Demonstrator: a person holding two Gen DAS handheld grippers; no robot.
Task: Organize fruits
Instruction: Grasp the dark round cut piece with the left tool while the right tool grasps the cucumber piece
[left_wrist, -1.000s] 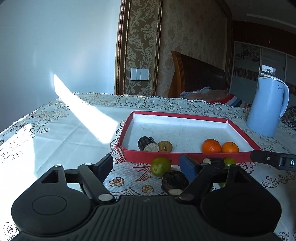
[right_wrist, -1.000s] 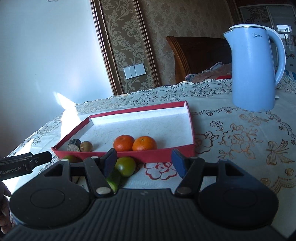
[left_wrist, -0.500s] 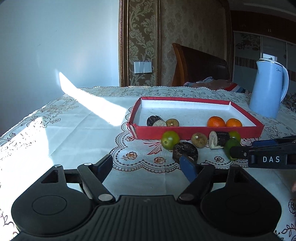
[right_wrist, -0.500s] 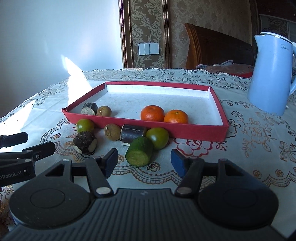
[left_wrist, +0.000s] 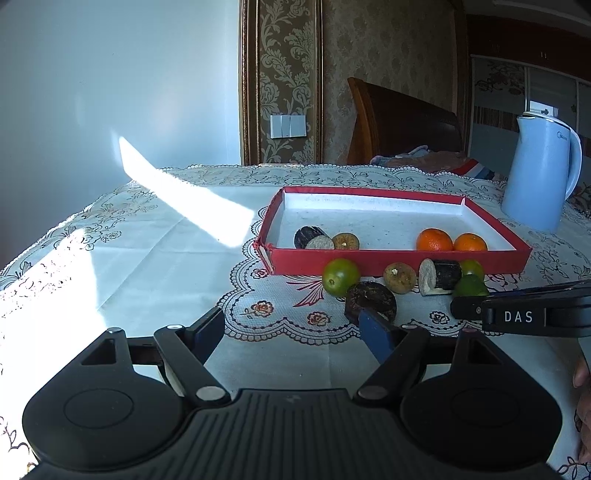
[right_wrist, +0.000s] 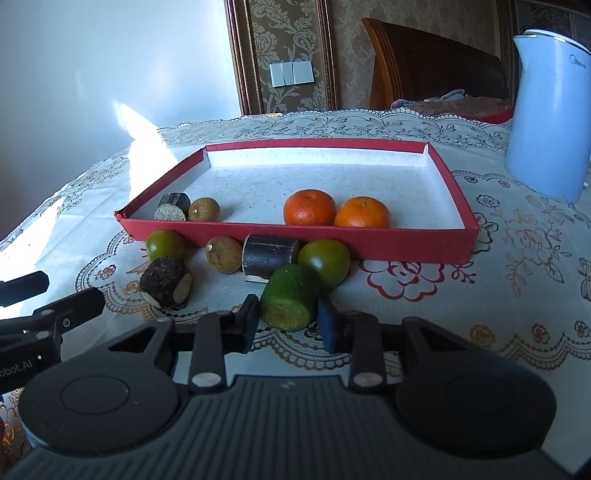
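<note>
A red tray (right_wrist: 299, 232) (left_wrist: 399, 258) holds two oranges (right_wrist: 310, 207) (left_wrist: 434, 240), a dark cut piece (right_wrist: 173, 206) and a brown fruit (right_wrist: 204, 209). In front of it lie two green fruits (right_wrist: 165, 244) (right_wrist: 325, 261), a brown fruit (right_wrist: 224, 254), two dark cut pieces (right_wrist: 269, 254) (right_wrist: 166, 282) and a green cucumber piece (right_wrist: 290, 297). My right gripper (right_wrist: 290, 325) has its fingers on either side of the cucumber piece, narrowed but with gaps showing. My left gripper (left_wrist: 291, 332) is open and empty, just short of the dark piece (left_wrist: 370, 301).
A light blue kettle (right_wrist: 550, 114) (left_wrist: 539, 170) stands right of the tray. A patterned lace tablecloth (right_wrist: 517, 280) covers the table. A wooden chair back (left_wrist: 402, 125) stands behind the table's far edge. A bright sun patch (left_wrist: 184, 199) crosses the left side.
Both grippers have pulled back from the tray, then the right one moved onto the cucumber piece and narrowed its fingers around it. The left gripper stayed open.
</note>
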